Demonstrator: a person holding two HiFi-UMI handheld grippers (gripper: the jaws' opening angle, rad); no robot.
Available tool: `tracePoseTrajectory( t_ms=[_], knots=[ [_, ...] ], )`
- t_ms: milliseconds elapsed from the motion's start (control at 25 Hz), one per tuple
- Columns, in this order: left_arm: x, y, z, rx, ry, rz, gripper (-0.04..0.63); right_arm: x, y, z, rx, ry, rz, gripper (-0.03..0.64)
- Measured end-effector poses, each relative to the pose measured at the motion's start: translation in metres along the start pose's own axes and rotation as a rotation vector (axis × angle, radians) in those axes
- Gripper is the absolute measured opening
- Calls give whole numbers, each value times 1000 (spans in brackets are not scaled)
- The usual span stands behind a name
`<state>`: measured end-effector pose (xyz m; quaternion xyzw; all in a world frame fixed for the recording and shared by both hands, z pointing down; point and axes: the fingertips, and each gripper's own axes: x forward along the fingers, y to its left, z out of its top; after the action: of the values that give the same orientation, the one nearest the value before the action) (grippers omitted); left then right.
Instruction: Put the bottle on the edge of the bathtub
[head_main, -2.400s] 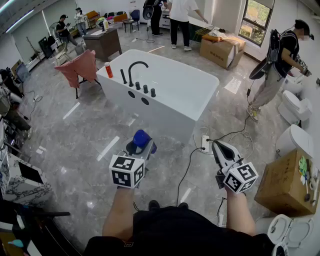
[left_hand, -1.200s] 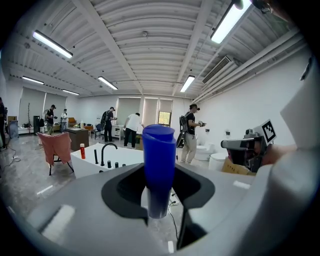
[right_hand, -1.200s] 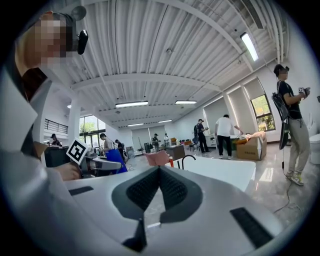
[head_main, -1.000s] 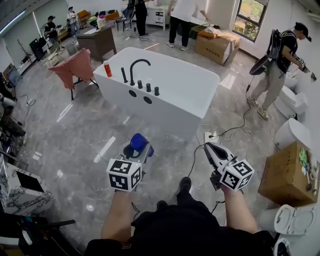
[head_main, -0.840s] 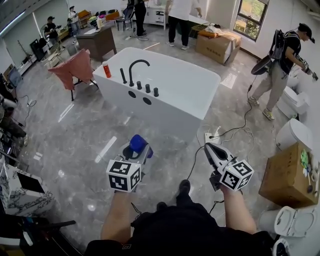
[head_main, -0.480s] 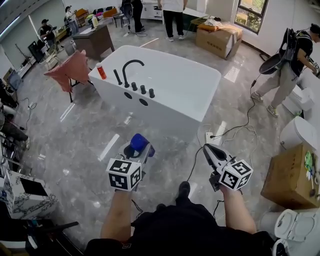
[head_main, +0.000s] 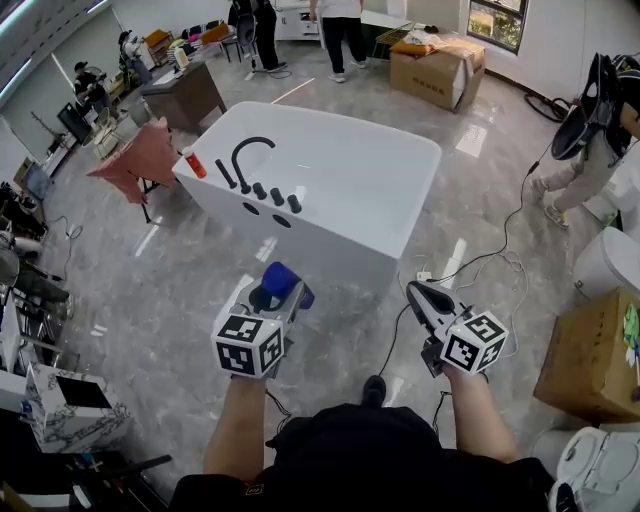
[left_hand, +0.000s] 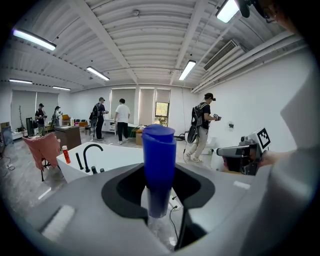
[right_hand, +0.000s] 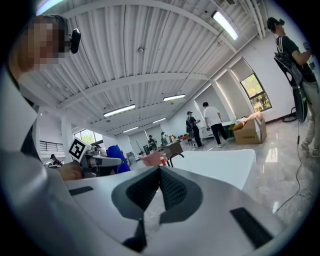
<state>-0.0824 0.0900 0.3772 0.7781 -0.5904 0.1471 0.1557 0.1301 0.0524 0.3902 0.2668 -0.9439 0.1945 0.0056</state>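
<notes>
**Desk:** What's different from a second ago?

**Me:** I've walked the load closer. The bathtub (head_main: 335, 250) fills more of the head view now and its near corner sits just ahead of both my tools. Nothing else has shifted: the blue bottle (head_main: 281, 281) stands upright in the left tongs (head_main: 272, 298), which are clamped round its lower body, cap up. The right tongs (head_main: 414, 292) are clenched on nothing, pads pressed together.

**Desk:** So where does that leave the job?

**Me:** Still the carry, I'd say. The bottle is in the air over the floor, short of the tub and touching no part of it. I judge I need a bit more approach before I can set it on the rim.

**Desk:** Give me a count.

**Me:** One bathtub and one blue bottle. One small red bottle (head_main: 193, 163) already stands on the far-left corner of the rim. Along that end there is one arched black faucet (head_main: 245, 152), one slim black handle beside it and three round black knobs (head_main: 275, 195). I have two tongs, one loaded and one free.
</notes>
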Motion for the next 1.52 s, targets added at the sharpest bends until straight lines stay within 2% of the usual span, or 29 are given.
tracePoseTrajectory(
  t_ms=[400,760,1080,1520],
  knots=[
    [36,-18,18,-30,-11,-12,159,-15,-52,29,-18,-23,-14,11],
    [70,-8,24,-24,-5,-29,160,3,-72,25,0,-1,-17,11],
    [122,37,53,-15,-25,-50,160,45,-110,36,12,15,-67,11],
    [204,128,63,-26,51,-94,160,168,-150,49,35,81,-89,11]
  ],
)
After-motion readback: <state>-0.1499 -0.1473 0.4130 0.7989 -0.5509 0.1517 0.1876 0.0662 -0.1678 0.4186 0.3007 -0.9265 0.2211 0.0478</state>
